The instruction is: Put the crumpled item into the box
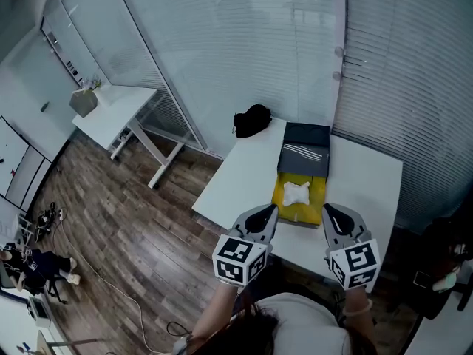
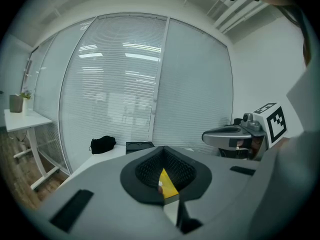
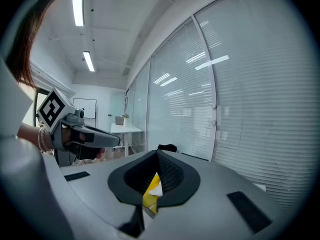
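A white crumpled item [image 1: 297,193] lies inside an open yellow box [image 1: 279,199] on the white table [image 1: 240,177]. The box's dark lid [image 1: 306,149] stands open behind it. My left gripper [image 1: 269,214] hovers at the box's near left corner. My right gripper [image 1: 329,213] hovers at its near right corner. Both are shut and hold nothing. In the left gripper view only a sliver of the yellow box [image 2: 168,185] shows past the jaws. In the right gripper view the box [image 3: 148,198] and the white item [image 3: 156,188] show through a similar gap.
A black bag [image 1: 252,120] lies at the table's far left corner, against the blinds of the glass wall. A second white desk [image 1: 112,114] with a potted plant [image 1: 84,100] stands to the left across the wooden floor. A cable runs over the floor.
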### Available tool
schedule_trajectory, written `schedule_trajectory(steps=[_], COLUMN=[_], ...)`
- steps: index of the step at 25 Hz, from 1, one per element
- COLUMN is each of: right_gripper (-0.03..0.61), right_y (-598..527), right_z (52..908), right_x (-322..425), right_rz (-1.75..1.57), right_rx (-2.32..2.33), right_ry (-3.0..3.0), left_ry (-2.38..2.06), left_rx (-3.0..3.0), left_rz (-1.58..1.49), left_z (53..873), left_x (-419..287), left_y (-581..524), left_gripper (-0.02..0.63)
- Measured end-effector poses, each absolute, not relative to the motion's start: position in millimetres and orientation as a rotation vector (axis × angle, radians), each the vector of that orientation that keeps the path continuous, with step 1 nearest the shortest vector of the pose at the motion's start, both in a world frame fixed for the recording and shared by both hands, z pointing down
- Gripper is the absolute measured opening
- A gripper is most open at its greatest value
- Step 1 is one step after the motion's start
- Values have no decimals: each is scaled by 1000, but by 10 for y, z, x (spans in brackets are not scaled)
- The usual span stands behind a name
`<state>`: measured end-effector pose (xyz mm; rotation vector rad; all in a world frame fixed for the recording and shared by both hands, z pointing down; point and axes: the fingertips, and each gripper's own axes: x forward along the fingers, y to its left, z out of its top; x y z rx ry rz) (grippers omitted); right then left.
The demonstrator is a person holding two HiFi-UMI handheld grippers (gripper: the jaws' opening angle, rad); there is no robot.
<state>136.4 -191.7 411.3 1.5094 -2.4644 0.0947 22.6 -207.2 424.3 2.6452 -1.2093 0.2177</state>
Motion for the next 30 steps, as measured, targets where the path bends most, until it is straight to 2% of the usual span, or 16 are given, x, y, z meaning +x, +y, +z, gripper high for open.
schedule_trajectory(steps=[30], right_gripper=[26], right_y=[-2405], right_z=[4226], right_x=[1348], right_rz=[118], right_rx=[1547], right_ry=[-2396], left_ry=[-1176], left_rx=[2639], left_rz=[248], left_z=[4349], left_x=[216], left_y=[-2559], left_gripper=[17])
